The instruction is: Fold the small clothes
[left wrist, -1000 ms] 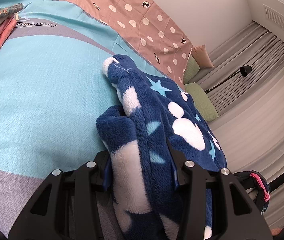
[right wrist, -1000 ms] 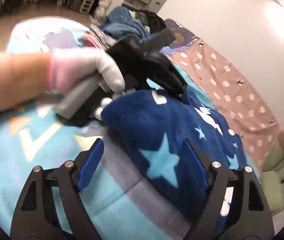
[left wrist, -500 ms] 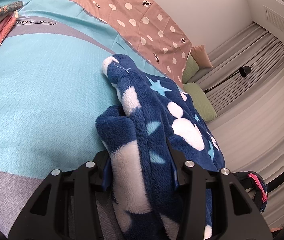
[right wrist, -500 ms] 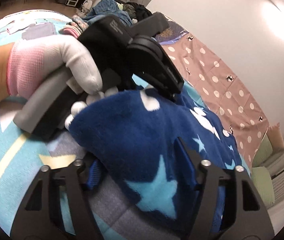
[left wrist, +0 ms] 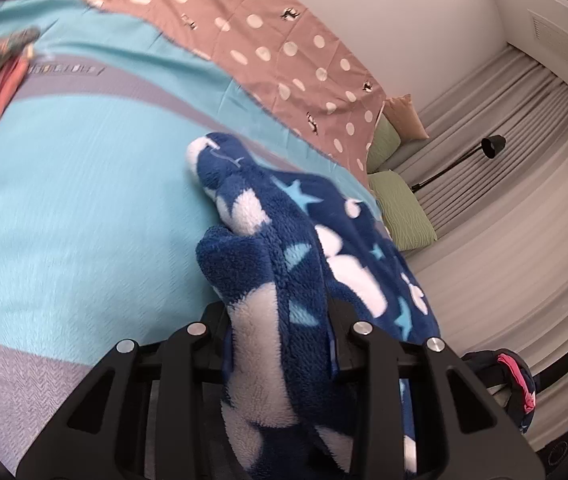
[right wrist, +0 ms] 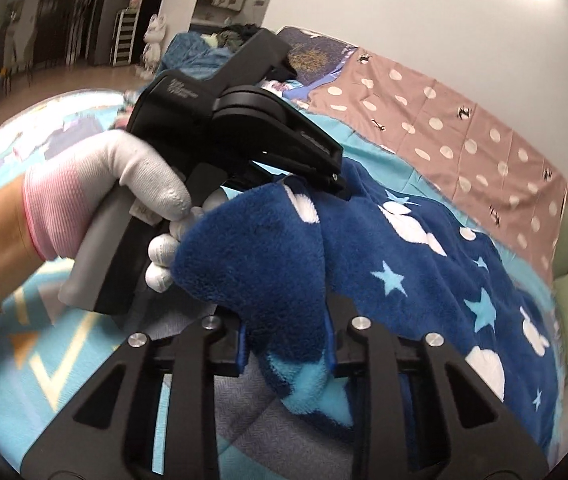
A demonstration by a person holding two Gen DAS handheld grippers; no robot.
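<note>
1. Grey band of the bedspread (left wrist: 96,84), upper left of left wrist view: printed lettering, too blurred to read.
2. Black body of the left tool (right wrist: 182,88), right wrist view: small embossed lettering, illegible.

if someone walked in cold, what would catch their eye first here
The fluffy navy fleece garment with white clouds and pale blue stars dominates, bunched on the turquoise and grey bedspread. Both black two-finger grippers bite it: the right gripper closing on a thick fold, the left gripper closing on another edge, gripped by a white-gloved hand. Behind lies a brown polka-dot sheet.
</note>
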